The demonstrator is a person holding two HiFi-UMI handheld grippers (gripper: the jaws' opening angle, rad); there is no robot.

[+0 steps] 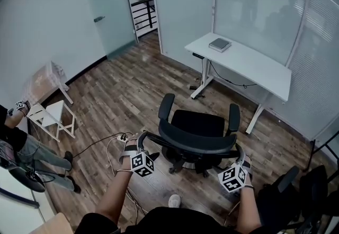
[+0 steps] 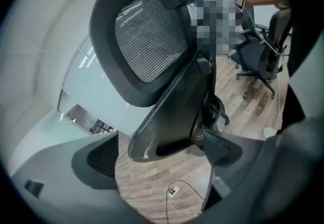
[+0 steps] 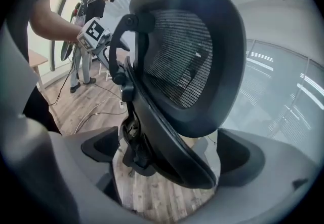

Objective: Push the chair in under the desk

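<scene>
Your left tool [image 1: 140,148] and right tool [image 1: 238,161]: jaws apart, straddling the backrest ends of the black mesh office chair [image 1: 197,124]. Chair stands well apart from the near edge of the white rectangular desk surface [image 1: 249,63].

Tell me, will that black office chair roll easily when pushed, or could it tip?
It will probably roll readily: the chair stands on a castered base on smooth wood floor. On such casters it may veer rather than track straight. Pushed high on its mesh backrest, it might recline slightly, though the wide base makes tipping unlikely.
</scene>
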